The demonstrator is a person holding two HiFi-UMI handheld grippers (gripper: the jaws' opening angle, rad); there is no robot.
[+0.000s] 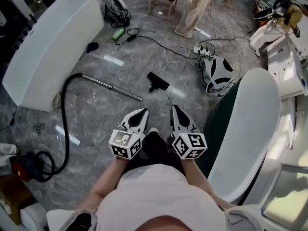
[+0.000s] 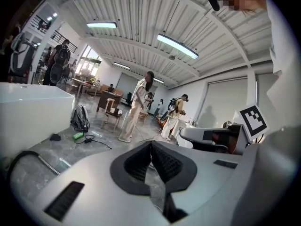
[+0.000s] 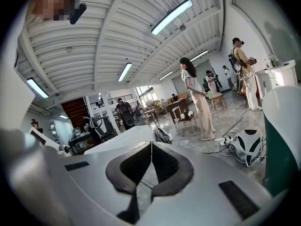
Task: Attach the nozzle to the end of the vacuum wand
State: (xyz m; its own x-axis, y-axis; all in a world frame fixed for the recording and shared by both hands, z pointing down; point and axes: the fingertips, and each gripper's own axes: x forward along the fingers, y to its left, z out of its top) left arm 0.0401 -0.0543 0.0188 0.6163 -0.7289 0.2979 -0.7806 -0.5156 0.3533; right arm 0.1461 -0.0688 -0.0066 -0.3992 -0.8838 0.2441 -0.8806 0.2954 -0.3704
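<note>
In the head view a silver vacuum wand (image 1: 111, 86) lies on the grey marble floor, joined at its left end to a black hose (image 1: 66, 124) that curls down to a red vacuum body (image 1: 26, 166). A black floor nozzle (image 1: 157, 81) lies apart from the wand's free end, just to its right. My left gripper (image 1: 144, 111) and right gripper (image 1: 174, 108) are held side by side nearer to me than the nozzle, both shut and empty. The left gripper view shows the jaws (image 2: 151, 144) closed tip to tip; the right gripper view shows the same (image 3: 151, 145).
A white bathtub (image 1: 53, 47) stands at left and another white tub (image 1: 250, 129) at right. Cables and a power strip (image 1: 204, 51) cross the floor beyond the nozzle. A person (image 1: 195, 8) stands by a small table at the back. A backpack-like unit (image 1: 217, 73) lies right of the nozzle.
</note>
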